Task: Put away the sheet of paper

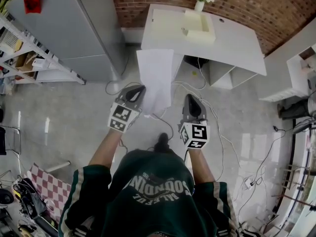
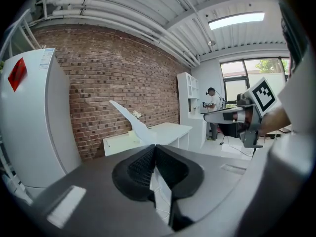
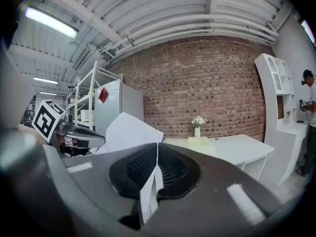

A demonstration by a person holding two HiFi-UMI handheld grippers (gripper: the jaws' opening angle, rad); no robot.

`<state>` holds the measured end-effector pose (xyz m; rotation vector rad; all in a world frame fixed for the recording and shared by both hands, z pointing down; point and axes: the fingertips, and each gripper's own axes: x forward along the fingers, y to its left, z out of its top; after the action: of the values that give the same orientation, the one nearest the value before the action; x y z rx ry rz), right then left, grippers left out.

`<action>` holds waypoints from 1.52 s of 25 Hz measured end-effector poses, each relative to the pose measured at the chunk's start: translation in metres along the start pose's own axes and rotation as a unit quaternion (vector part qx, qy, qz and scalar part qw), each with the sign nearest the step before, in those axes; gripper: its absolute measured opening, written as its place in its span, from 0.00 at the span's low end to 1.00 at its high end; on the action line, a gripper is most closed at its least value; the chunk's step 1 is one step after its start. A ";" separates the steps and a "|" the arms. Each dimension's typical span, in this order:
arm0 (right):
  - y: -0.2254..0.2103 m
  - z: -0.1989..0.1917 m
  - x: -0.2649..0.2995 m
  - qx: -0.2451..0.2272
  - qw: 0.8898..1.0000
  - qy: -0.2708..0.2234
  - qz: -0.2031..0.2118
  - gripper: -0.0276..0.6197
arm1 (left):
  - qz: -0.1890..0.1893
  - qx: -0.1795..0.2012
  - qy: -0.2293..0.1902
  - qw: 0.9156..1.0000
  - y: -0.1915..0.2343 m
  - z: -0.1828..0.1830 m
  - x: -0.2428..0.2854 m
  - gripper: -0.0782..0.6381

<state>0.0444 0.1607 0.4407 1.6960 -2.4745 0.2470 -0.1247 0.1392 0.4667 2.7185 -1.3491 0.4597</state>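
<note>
A white sheet of paper [image 1: 156, 78] hangs in the air between my two grippers, over the floor in front of a white desk [image 1: 232, 46]. My left gripper [image 1: 137, 92] is shut on the sheet's left edge; in the left gripper view the paper [image 2: 129, 116] rises from the closed jaws [image 2: 155, 154]. My right gripper [image 1: 190, 100] is shut on the sheet as well: in the right gripper view a strip of paper [image 3: 127, 132] sits pinched between the pads [image 3: 157, 156]. A pale yellow tray [image 1: 200, 26] lies on the desk.
A vase of flowers [image 1: 200, 3] stands at the desk's back edge by the brick wall. A grey fridge [image 1: 74, 28] and a metal shelf rack [image 1: 29, 53] are on the left. Cables [image 1: 217, 132] trail over the floor. A person [image 3: 308, 117] stands at the far right.
</note>
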 end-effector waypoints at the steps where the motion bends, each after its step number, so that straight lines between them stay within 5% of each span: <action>1: -0.006 0.000 0.002 0.000 1.000 0.001 0.003 0.03 | 0.003 -0.001 0.001 1.000 -0.002 0.002 0.005 0.13; 21: -0.073 0.003 0.035 0.004 0.999 0.011 0.052 0.03 | 0.032 -0.012 0.008 0.999 -0.022 0.025 0.088 0.13; 38: -0.108 0.025 0.130 -0.020 0.998 0.003 0.055 0.03 | 0.030 -0.022 -0.018 0.999 0.036 0.042 0.175 0.13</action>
<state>0.0979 -0.0010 0.4483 1.5427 -2.5542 0.2109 -0.0435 -0.0252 0.4761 2.6701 -1.4344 0.3836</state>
